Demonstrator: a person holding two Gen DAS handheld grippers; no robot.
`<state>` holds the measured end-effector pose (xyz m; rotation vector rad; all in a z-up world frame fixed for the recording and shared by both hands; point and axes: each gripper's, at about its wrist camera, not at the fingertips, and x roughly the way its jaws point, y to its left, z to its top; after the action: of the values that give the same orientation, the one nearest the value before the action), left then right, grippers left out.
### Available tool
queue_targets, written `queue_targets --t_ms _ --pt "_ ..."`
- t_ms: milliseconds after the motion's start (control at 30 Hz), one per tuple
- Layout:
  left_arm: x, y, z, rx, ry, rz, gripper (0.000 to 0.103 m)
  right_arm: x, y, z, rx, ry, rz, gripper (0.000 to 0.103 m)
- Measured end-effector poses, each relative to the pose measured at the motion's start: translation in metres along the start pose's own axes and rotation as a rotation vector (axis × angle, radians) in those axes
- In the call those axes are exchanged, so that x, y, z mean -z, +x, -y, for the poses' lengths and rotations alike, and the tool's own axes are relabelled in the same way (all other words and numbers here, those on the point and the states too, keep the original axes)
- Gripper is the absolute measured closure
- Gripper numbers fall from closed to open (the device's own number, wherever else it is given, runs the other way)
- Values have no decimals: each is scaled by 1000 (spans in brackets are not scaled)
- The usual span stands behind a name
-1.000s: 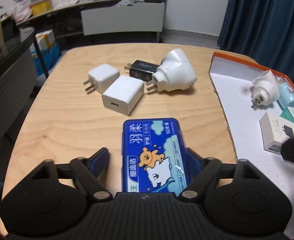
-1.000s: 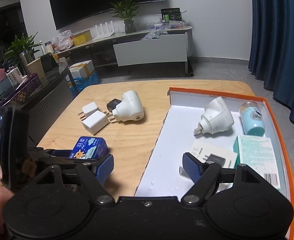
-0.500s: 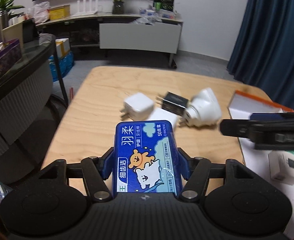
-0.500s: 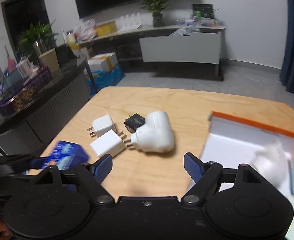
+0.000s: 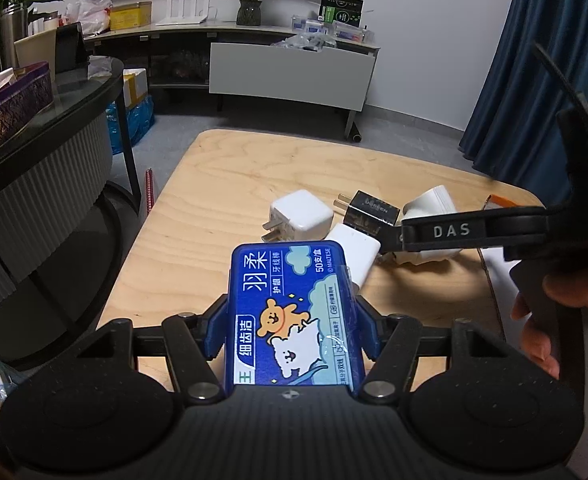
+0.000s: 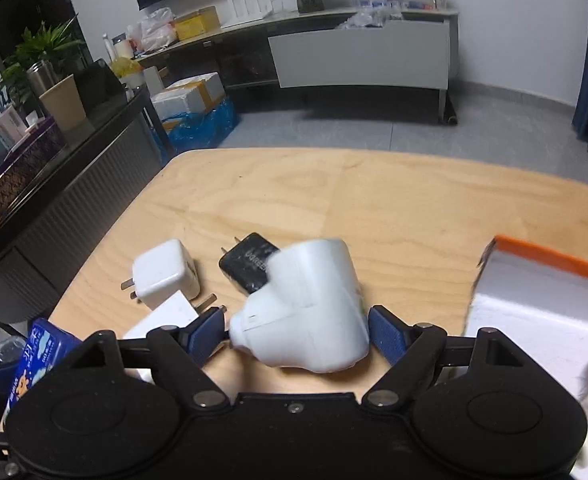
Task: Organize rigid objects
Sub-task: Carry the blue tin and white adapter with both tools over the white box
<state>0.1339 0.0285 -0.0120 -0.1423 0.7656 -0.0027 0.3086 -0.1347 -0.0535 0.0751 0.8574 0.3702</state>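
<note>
We pinch a flat blue plastic floss-pick box with a cartoon bear label (image 5: 292, 316) in our left gripper (image 5: 290, 328) above the pale wooden table (image 6: 394, 208). Our right gripper (image 6: 298, 334) is closing around a bulky white plastic plug adapter (image 6: 310, 308) lying there, pads not yet pressing. Its rounded shell could squirt free, knocking the black charger (image 6: 248, 266) touching it behind.

Table (image 6: 394, 208): pale plywood, matt, visible grain. On it, large white adapter (image 6: 310, 308), smooth satin plastic; beside it black charger (image 6: 250, 264), matt plastic, metal prongs. Blue floss box (image 5: 290, 312): glossy printed plastic.
</note>
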Motion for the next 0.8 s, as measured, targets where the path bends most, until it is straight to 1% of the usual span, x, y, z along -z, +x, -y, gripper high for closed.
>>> queue_targets --t_ms 67,200,267,567,800 --pt "0 0 -1 -3 -5 0 40 0 -3 2 -1 27 5 21" --pt "0 -2 -1 -5 -6 6 40 6 -16 1 12 28 30 21" --pt "0 -5 0 -7 -7 10 40 9 -27 1 5 37 46 21" --pt "2 -25 10 0 6 40 40 33 -90 -14 14 0 108 21" --pt "6 -46 17 -5 21 61 40 56 -133 -24 42 -6 148 21"
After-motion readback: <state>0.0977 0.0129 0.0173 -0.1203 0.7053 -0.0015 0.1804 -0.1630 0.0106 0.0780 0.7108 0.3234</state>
